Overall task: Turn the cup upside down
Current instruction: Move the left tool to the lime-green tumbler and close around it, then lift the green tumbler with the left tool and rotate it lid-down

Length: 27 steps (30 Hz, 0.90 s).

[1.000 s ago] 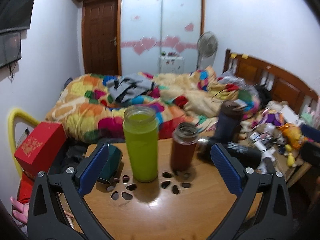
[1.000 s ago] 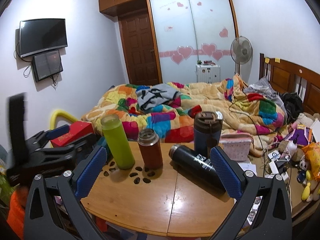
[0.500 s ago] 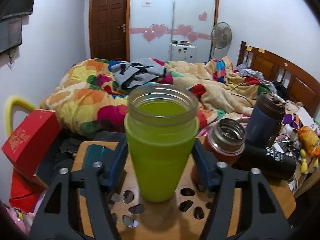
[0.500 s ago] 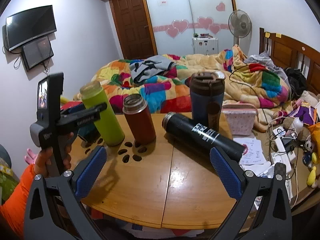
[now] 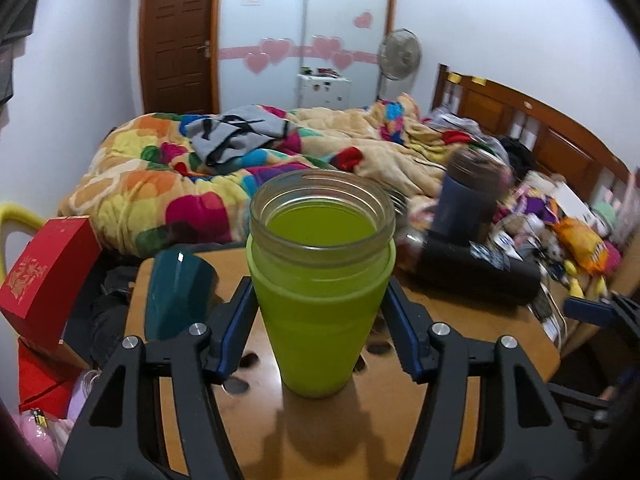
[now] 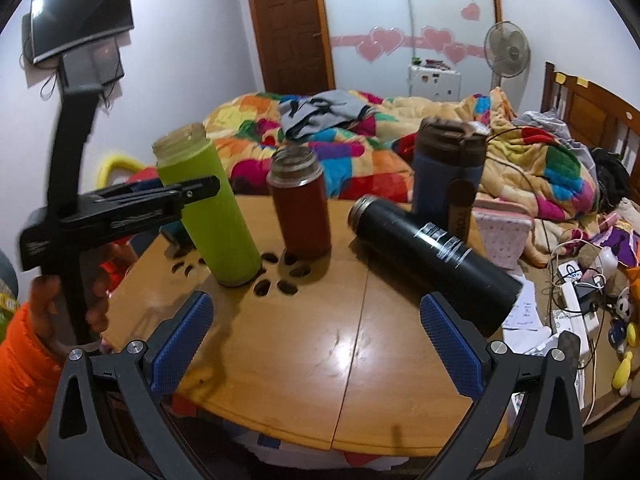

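Bedroom clutter fills the background: a bed (image 5: pixel 248 168) under a patchwork quilt, a brown door and a wardrobe with pink hearts. From the left wrist view, the wooden surface (image 5: pixel 460 312) carries the green cup (image 5: pixel 320 300), upright with its mouth open to the top, and the left gripper (image 5: pixel 320 328) has its blue-padded jaws pressed against both sides of the cup's body, gripping it. A teal cup (image 5: pixel 176 292) lies on its side just to the left, a black bottle (image 5: pixel 480 276) lies on the right with a dark blue tumbler (image 5: pixel 468 204) standing behind it, and a red box (image 5: pixel 44 276) sits beyond the surface's left edge. From the right wrist view, the right gripper (image 6: pixel 316 344) hangs over the near part of the surface (image 6: pixel 320 360) with its jaws wide apart and nothing between them. Over there the green cup (image 6: pixel 212 216) leans slightly, its base on the wood, clamped by the left gripper (image 6: pixel 192 196), beside a red-brown flask (image 6: pixel 300 208), the lying black bottle (image 6: pixel 432 248) and the tumbler (image 6: pixel 448 168)
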{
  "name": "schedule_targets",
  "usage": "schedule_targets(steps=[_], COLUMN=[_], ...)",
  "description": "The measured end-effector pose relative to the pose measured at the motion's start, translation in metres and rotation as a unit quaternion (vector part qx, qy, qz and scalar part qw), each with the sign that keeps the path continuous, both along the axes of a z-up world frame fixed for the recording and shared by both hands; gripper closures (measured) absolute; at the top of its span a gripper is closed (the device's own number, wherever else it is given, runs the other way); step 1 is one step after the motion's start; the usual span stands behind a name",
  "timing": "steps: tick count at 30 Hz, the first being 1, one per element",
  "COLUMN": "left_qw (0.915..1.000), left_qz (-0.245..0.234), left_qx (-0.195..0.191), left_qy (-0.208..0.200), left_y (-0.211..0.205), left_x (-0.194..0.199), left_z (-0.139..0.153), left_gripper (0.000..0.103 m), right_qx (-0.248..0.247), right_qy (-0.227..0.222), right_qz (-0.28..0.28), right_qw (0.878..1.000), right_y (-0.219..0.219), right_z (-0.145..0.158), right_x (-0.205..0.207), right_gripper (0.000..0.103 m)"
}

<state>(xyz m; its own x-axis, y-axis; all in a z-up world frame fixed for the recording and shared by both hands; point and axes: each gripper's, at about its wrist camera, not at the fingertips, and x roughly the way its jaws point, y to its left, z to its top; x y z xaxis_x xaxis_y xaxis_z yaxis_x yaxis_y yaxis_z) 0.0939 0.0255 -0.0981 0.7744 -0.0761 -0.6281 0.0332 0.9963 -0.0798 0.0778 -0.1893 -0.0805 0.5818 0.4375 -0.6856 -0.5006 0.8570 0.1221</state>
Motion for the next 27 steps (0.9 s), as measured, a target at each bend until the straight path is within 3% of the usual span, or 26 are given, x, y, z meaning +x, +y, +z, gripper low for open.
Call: schedule_targets(steps=[6,16,21,24,27], left_qw=[0.9979,0.9847,0.9773,0.9738,0.9721], left_qz=[-0.058,-0.106,-0.108,-0.105,-0.1], left_qx=[-0.025,-0.128,-0.17,-0.189,-0.201], left_qy=[0.015,0.052,0.068,0.071,0.069], left_y=[-0.024,-0.024,-0.012,-0.004,0.002], left_x=[-0.027,-0.033,-0.029,-0.028,-0.026], left_z=[0.005,0.008,0.005,0.002,0.0], left_gripper=[0.041,0.041,0.041,0.041,0.041], right_qx=[-0.008,-0.028,-0.016,-0.002,-0.002], right_qy=[0.009,0.009,0.028,0.039,0.035], right_qz=[0.021,0.067,0.097,0.117,0.121], right_qw=[1.0,0.997,0.995,0.992,0.992], right_y=[0.006,0.022,0.036,0.044,0.048], right_z=[-0.014,-0.043,-0.057,-0.063,-0.064], right_x=[-0.014,-0.021,-0.01,-0.004,-0.003], right_gripper=[0.0,0.001,0.014,0.03,0.031])
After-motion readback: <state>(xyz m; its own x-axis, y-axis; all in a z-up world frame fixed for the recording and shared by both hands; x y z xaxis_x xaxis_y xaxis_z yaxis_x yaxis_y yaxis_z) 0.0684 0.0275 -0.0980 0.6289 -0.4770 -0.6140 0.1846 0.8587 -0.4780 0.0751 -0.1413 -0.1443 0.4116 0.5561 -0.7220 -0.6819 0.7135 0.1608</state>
